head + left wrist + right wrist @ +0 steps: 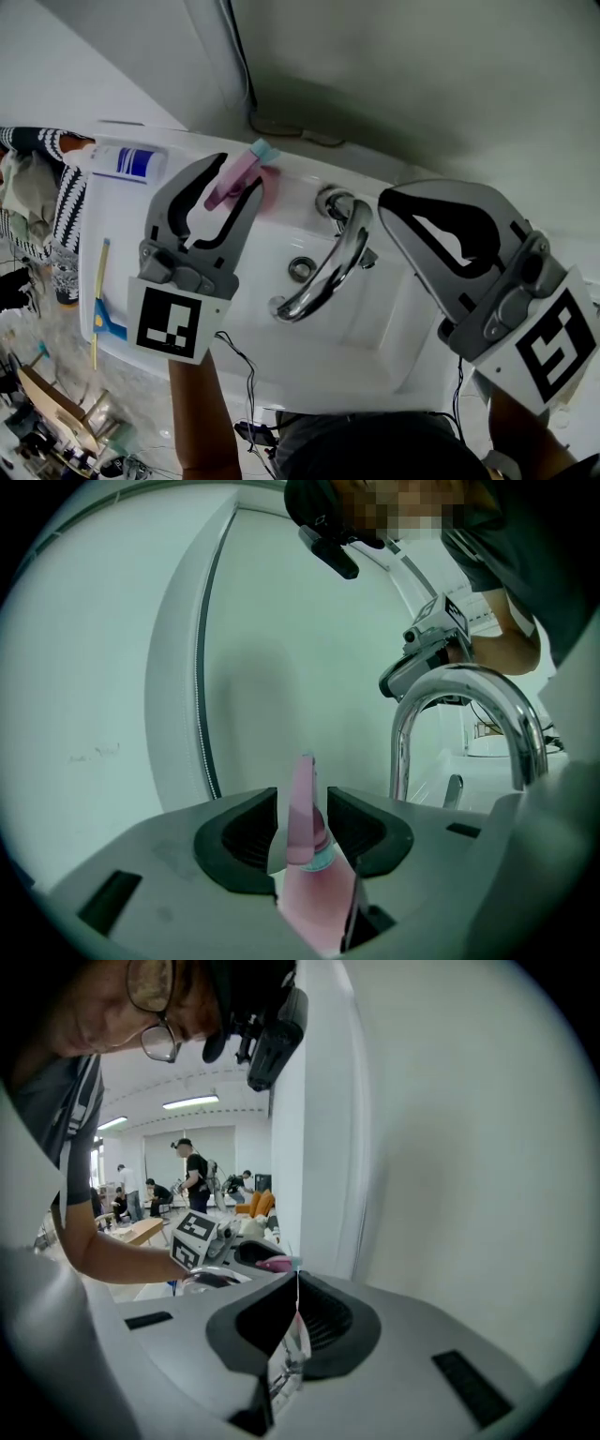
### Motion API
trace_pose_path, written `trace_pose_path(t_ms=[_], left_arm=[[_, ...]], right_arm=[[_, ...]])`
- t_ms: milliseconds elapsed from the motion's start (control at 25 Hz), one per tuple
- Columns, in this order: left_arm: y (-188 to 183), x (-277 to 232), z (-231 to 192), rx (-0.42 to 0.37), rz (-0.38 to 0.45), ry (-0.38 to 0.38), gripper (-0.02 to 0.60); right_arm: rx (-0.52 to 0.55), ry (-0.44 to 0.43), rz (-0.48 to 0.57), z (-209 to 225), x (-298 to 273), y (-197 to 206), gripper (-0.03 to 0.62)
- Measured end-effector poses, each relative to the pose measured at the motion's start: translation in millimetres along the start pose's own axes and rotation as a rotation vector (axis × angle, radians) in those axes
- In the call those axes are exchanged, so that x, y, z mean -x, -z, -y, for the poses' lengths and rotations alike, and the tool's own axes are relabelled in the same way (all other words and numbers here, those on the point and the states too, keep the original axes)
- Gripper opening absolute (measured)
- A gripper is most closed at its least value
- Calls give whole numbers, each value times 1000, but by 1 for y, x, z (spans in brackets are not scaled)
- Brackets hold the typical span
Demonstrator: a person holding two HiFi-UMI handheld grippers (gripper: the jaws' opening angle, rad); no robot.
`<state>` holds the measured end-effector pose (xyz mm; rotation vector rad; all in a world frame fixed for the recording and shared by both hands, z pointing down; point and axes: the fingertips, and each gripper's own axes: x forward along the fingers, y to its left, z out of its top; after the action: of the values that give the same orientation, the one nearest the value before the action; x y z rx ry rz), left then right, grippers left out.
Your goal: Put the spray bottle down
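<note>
Over the sink's (375, 323) near half, right of the faucet (330, 262), the right gripper (388, 202) slants toward the wall, jaws pressed together on nothing. Left of the faucet, the left gripper (240, 172) reaches to the back rim and pinches the bottle (302, 822). The bottle is pink with a narrow head, a teal neck ring and a teal nozzle tip, and it leans just beside the faucet's base.

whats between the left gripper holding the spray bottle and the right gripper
The chrome faucet stands between the left gripper and the right gripper, clearest in the head view.
</note>
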<state>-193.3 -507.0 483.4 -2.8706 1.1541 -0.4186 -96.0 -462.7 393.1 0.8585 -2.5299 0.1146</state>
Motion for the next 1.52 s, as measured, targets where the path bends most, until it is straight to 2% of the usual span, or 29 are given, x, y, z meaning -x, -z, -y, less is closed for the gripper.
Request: trace_pose_path(t_ms=[200, 360, 800, 1080, 1520], left_arm=[[-2, 2, -9, -14, -2, -24, 146], [-8, 7, -4, -28, -1, -36, 146], [-16, 35, -1, -47, -28, -71, 146], [-21, 55, -34, -29, -53, -111, 146], [-44, 119, 68, -63, -77, -149, 146]], right_arm=[[59, 47, 164, 7, 9, -7, 9], [86, 87, 232, 9, 22, -1, 9], [65, 106, 236, 5, 30, 7, 8], [76, 77, 234, 9, 10, -23, 8], [80, 85, 283, -42, 115, -4, 8]])
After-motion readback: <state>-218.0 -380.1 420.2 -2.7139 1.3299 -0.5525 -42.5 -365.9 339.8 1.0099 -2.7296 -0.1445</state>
